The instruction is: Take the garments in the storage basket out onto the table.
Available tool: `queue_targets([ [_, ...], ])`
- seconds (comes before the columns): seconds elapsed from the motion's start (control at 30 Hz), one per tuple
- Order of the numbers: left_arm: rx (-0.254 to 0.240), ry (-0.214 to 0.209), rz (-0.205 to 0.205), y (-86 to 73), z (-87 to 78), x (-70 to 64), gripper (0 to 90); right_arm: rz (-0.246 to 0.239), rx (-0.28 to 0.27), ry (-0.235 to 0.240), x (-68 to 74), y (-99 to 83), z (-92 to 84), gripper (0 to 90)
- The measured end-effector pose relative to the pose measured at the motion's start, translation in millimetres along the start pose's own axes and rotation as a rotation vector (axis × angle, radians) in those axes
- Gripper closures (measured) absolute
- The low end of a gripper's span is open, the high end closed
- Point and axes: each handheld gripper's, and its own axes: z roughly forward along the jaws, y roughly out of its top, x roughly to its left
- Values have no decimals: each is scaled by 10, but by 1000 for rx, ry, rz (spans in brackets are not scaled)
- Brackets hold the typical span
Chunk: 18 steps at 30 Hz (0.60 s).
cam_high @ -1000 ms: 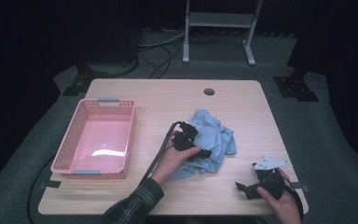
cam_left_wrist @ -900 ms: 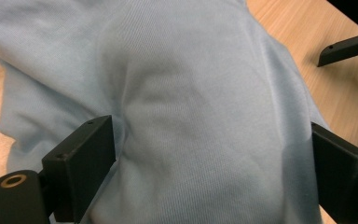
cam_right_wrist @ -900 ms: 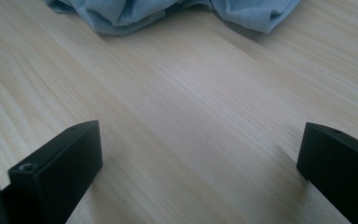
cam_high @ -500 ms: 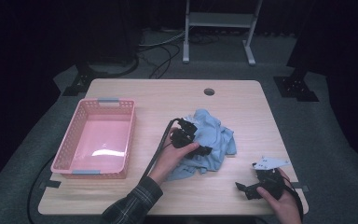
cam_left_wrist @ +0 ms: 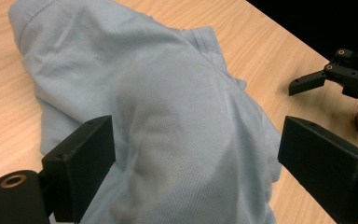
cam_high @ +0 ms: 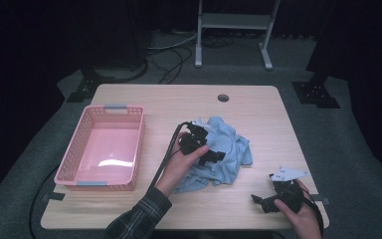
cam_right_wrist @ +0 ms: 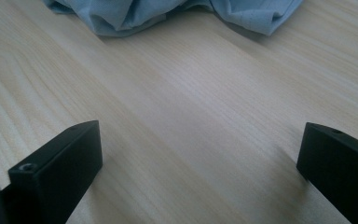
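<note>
Looking at the light blue shirt [cam_high: 224, 152] first: it's bunched in a crumpled heap a bit right of the middle of the table [cam_high: 258, 107], with the mound running roughly from the far side toward me and a loose tail trailing off the near-left end. My left gripper [cam_high: 210, 154] is sitting right on top of that heap, pointed across it toward the right, jaws spread wide with the fabric humped up between them. From the left gripper view the cloth [cam_left_wrist: 177, 121] sits in the gap, but I wouldn't call it pinched, the pads aren't pressing on it as far as I can see. So that hand is basically already there, and the grab really comes down to dropping straight into the ridge under it and closing across the fold instead of along it. My right gripper [cam_high: 268, 201] is parked well apart, near the front right corner of the table, jaws also wide open over bare wood. In its own view the shirt's near edge [cam_right_wrist: 177, 11] is up ahead of it, so the cloth lies forward and to its left. The pink basket [cam_high: 79, 177] is off on the left side, clear of the shirt, looks like nothing's in it, and it's on my left hand's side.
</note>
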Motion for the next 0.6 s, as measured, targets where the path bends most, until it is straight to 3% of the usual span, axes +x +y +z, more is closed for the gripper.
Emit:
queue_targets([
  [0.6,-32,44,13,-3,-209,19,105,-1,-1,-1,-1,0,1,0],
])
